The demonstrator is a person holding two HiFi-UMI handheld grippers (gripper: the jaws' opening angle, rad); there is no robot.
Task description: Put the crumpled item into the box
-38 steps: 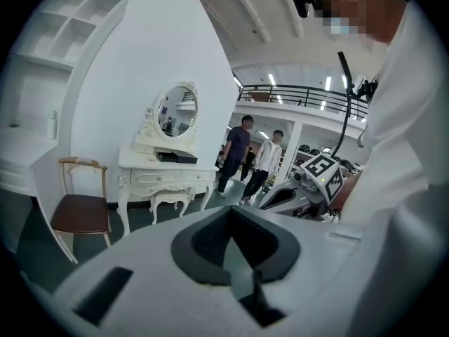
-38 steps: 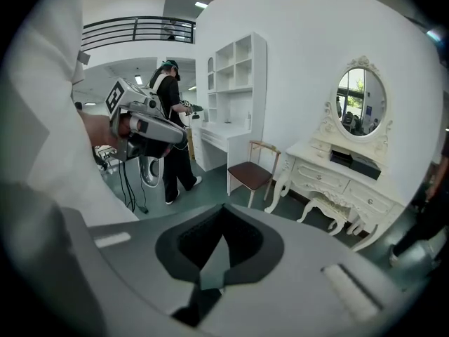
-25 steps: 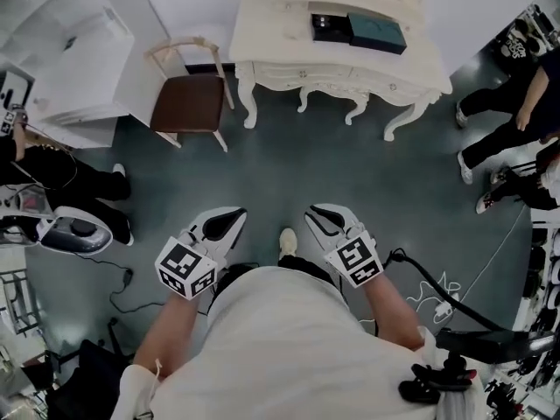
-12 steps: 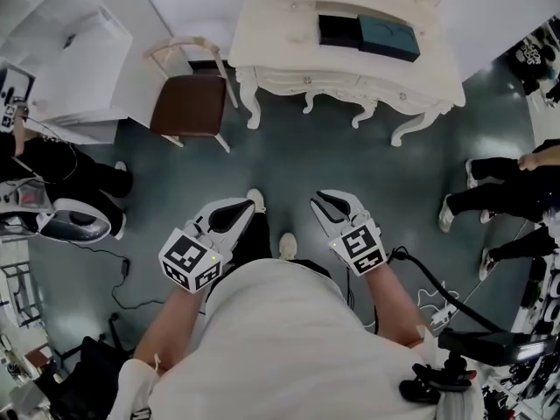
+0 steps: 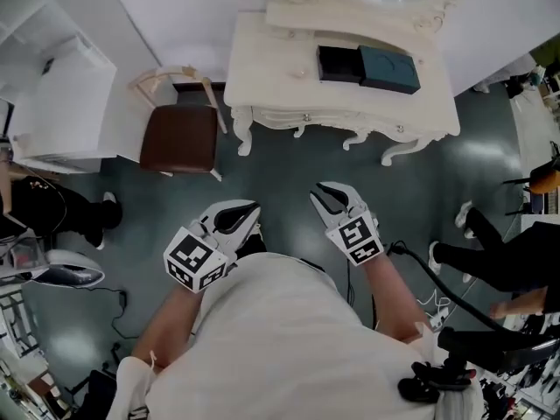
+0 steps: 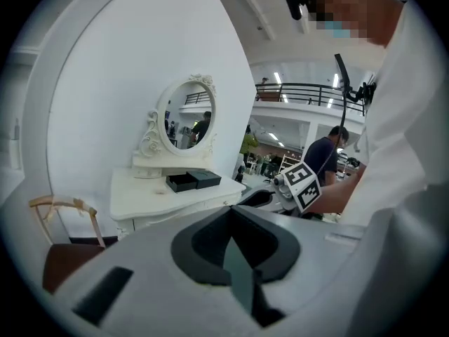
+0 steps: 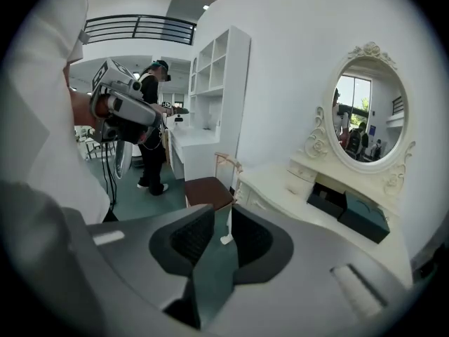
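Table (image 5: 262, 68) against the wall. Black box (image 5: 338, 63) sits open on the table top, with its teal lid (image 5: 389, 68) touching its right side. A pale lump (image 5: 302, 73) lies on the table just left of the box, too small to make out. Both grippers are held over the floor in front of the table, well apart from it. Left gripper (image 5: 243, 217): jaws together at the tips, nothing in them. Right gripper (image 5: 327, 196): jaws partly apart, just been opening, nothing between. Chair (image 5: 179, 136) stands left of the table.

White dressing table (image 5: 271, 68) against white wall (image 5: 201, 7); brown chair (image 5: 179, 138) beside.
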